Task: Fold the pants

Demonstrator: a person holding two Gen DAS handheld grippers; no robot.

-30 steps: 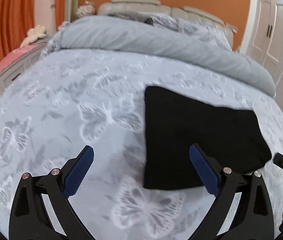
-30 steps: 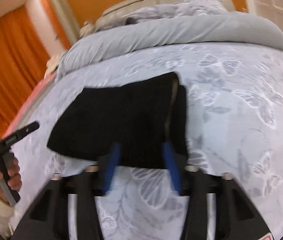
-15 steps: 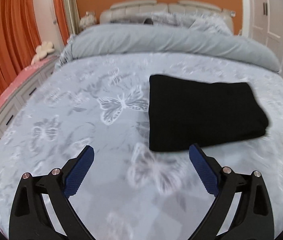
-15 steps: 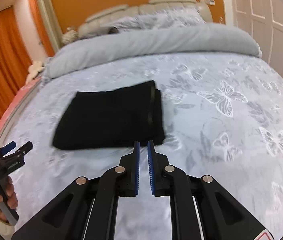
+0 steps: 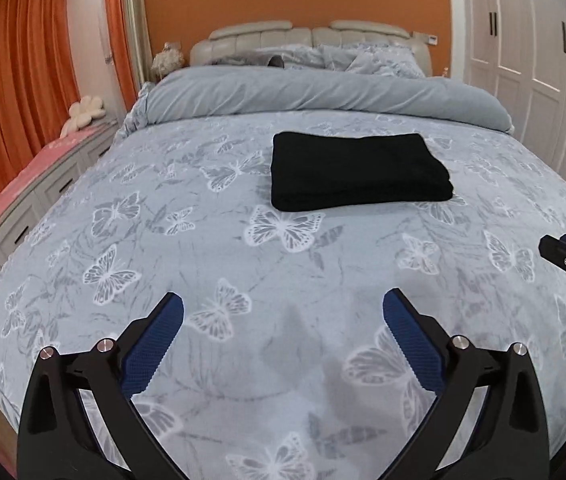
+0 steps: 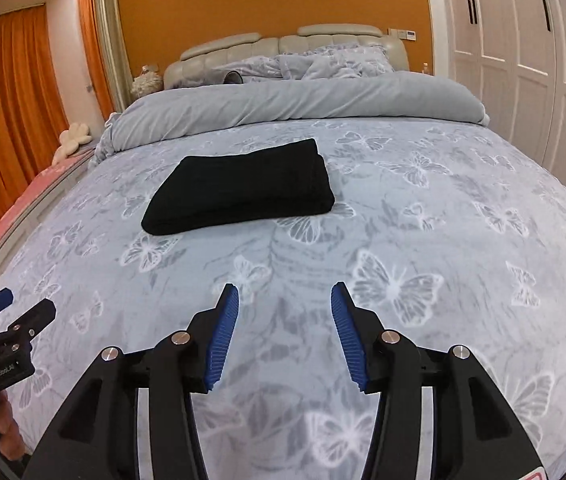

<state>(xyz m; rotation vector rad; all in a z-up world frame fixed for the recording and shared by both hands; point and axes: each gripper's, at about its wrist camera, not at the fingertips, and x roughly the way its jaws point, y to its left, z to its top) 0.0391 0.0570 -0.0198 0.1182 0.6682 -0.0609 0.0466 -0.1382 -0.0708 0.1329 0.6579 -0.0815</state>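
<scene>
**Both tongs back away from a finished fold**

From where I stand, the left tongs [image 5: 283, 316], black arms with blue ribbed pads, have drawn well back from the black knitted pants [image 5: 357, 172]. A second ago that bundle lay right between and just beyond their tips; now it sits well ahead of them and a little to the right, with a broad stretch of grey butterfly-print bedspread [image 5: 155, 240] between. Their jaws stand wide apart, as before, with nothing in them.

The pants themselves lie as a neat, squared-off rectangle, several layers thick, flat on the bedspread and short of the rolled plain grey duvet [image 5: 323, 92] by the headboard.

The right tongs [image 6: 285, 308] have retreated too. A second ago their pads were down at the near edge of the bundle; half a second ago they were pinched nearly together in the open. Now the jaws are opening, about halfway, and empty, with the pants well ahead and to their left.

With both tools clear and the bundle tidy, I would judge the folding done.
</scene>
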